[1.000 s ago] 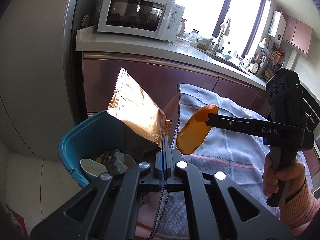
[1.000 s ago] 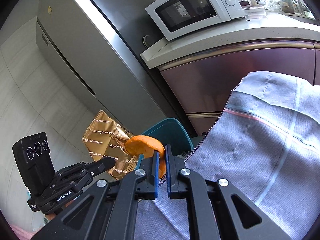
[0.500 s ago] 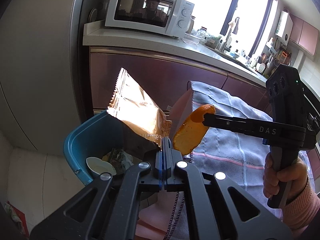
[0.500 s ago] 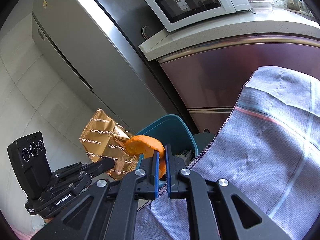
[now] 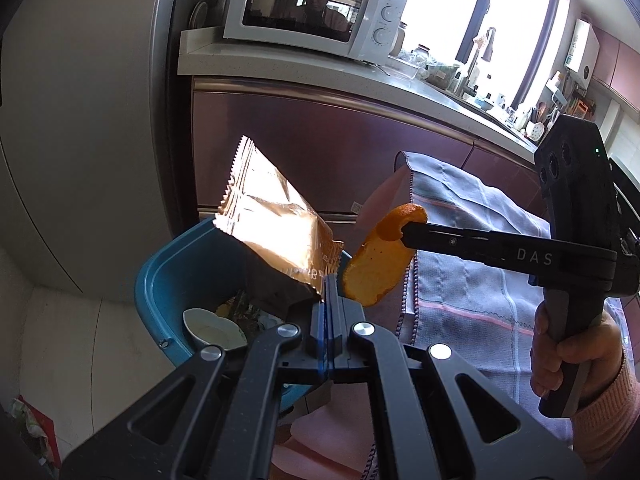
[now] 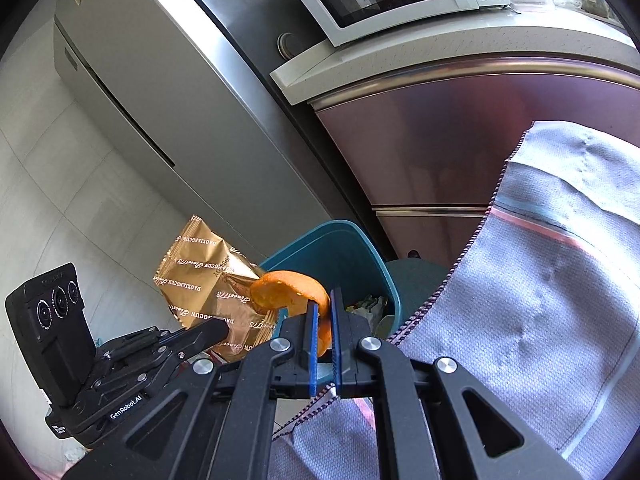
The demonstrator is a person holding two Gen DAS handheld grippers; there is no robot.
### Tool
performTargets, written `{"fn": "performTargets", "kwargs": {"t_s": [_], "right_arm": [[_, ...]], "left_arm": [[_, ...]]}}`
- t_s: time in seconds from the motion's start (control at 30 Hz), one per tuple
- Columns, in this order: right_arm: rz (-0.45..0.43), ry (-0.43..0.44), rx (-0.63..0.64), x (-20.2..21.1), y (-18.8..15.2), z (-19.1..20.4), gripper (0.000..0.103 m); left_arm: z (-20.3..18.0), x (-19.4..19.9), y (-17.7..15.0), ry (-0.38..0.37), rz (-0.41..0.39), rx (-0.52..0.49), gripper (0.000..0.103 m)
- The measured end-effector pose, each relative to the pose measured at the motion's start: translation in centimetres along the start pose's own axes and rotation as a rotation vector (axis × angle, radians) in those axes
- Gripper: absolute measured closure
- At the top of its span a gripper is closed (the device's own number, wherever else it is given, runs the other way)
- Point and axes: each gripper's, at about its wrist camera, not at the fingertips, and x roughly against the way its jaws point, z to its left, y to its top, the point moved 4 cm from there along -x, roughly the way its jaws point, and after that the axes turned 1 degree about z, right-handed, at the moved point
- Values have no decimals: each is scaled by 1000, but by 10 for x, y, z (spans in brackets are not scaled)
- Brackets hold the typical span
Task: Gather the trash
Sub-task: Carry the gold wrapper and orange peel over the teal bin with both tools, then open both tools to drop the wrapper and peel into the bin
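My left gripper (image 5: pixel 331 286) is shut on a corner of a gold foil snack wrapper (image 5: pixel 272 232), which juts up over the blue trash bin (image 5: pixel 176 276). The bin holds a white cup and crumpled scraps. My right gripper (image 6: pixel 324 312) is shut on a curved orange peel (image 6: pixel 286 290); in the left wrist view that peel (image 5: pixel 380 264) hangs just right of the wrapper, above the bin's right edge. In the right wrist view the wrapper (image 6: pixel 204 280) and the left gripper (image 6: pixel 222 330) sit left of the bin (image 6: pixel 332 252).
A grey cloth (image 6: pixel 540 300) drapes over the table edge right of the bin. Behind stand maroon cabinets (image 5: pixel 320 148), a counter with a white microwave (image 5: pixel 312 12), and a steel fridge (image 6: pixel 168 92). A hand in a pink sleeve (image 5: pixel 576 364) holds the right gripper.
Both grippers have moved closer to the bin and slightly down, still holding the wrapper and the peel. The bin now looks larger and nearer in both views.
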Motion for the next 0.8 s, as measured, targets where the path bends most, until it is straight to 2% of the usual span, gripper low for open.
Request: {"fn": "performTargets", "kwargs": {"t_s": [0.8], "right_arm": [[57, -31, -10, -33, 4, 0, 98]], "left_arm": [[17, -31, -6, 27, 56, 21, 102]]}}
